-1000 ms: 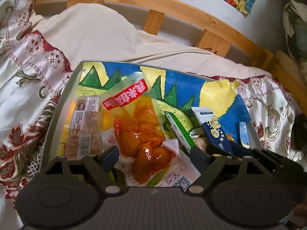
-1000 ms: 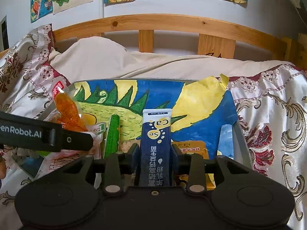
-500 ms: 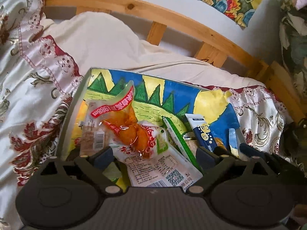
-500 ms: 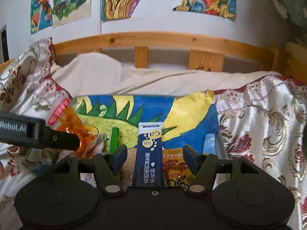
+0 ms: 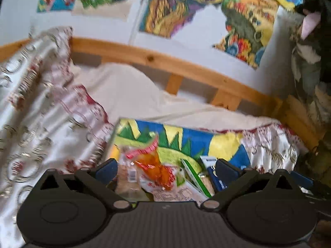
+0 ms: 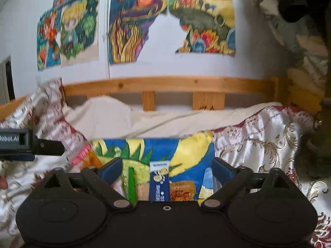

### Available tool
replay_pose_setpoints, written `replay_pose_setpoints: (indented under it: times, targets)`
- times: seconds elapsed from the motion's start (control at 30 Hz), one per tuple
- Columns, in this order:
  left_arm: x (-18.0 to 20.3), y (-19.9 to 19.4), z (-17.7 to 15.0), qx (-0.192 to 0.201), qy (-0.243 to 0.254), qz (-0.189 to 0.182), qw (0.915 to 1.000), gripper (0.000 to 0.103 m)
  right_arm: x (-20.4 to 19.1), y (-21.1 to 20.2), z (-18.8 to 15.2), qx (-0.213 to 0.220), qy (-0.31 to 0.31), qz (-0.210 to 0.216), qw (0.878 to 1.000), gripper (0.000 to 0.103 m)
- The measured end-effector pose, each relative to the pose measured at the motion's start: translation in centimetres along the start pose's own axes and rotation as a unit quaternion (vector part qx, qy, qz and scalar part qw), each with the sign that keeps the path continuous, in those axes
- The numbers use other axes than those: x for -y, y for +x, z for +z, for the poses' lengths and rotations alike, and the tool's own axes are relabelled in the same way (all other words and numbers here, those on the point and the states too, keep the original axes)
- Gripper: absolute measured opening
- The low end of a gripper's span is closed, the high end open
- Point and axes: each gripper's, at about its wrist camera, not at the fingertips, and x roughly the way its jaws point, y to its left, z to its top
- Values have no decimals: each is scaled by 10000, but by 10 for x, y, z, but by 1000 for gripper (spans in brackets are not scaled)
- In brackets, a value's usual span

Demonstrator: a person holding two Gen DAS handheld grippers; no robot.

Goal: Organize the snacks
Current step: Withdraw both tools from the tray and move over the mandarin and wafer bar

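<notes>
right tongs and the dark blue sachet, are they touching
Apart. In the right wrist view the right tongs stand wide open, and the dark blue sachet lies in the tray between them with clear gaps on both sides.

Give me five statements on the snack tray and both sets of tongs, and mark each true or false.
1. The right tongs stand open with nothing gripped. True; they have just been opening.
2. The dark blue sachet is clamped in the right tongs. False: it lies loose in the tray.
3. The green stick pack lies left of the blue sachet in the right wrist view. True.
4. The left tongs are shut on the orange snack pouch. False: they are wide open, having just opened further, and the pouch lies in the tray.
5. The tray sits on a bare wooden floor. False: it rests on a patterned bedspread.
</notes>
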Motion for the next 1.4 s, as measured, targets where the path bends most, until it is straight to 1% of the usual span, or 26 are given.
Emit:
replay_pose_setpoints:
  times: [0.13,0.2,0.3,0.43,0.57,0.77,0.93,1.07,1.27,1.4]
  targets:
    - [4,-28,-3,305,187,182,9992,102,-1,-29,1,190,111,151,9996,98]
    - [8,-40,-7,370,293,247,9986,102,-4,-44,-1,267,66,185,9995,101]
    - [13,-57,-15,434,437,294,9977,102,-8,-67,-6,345,26,282,9990,102]
    - [18,-77,-30,406,610,328,9968,103,-10,-91,-14,251,119,396,9988,102]
    - [21,-95,-49,348,807,397,9953,103,-12,-109,-24,106,194,394,9990,102]
    - [20,-110,-70,63,857,448,9953,103,-16,-125,-38,-229,231,306,9990,102]
    - [16,-112,-88,-509,758,351,9952,103,-18,-127,-53,-758,323,270,9962,102]
    - [16,-110,-99,-815,819,497,9921,103,-22,-127,-62,-1006,293,242,9942,102]
    - [12,-108,-104,-1037,780,678,9892,103,-26,-123,-72,-1315,347,252,9904,102]
    - [13,-104,-105,-1143,830,820,9866,103,-31,-119,-76,-1466,242,225,9886,102]
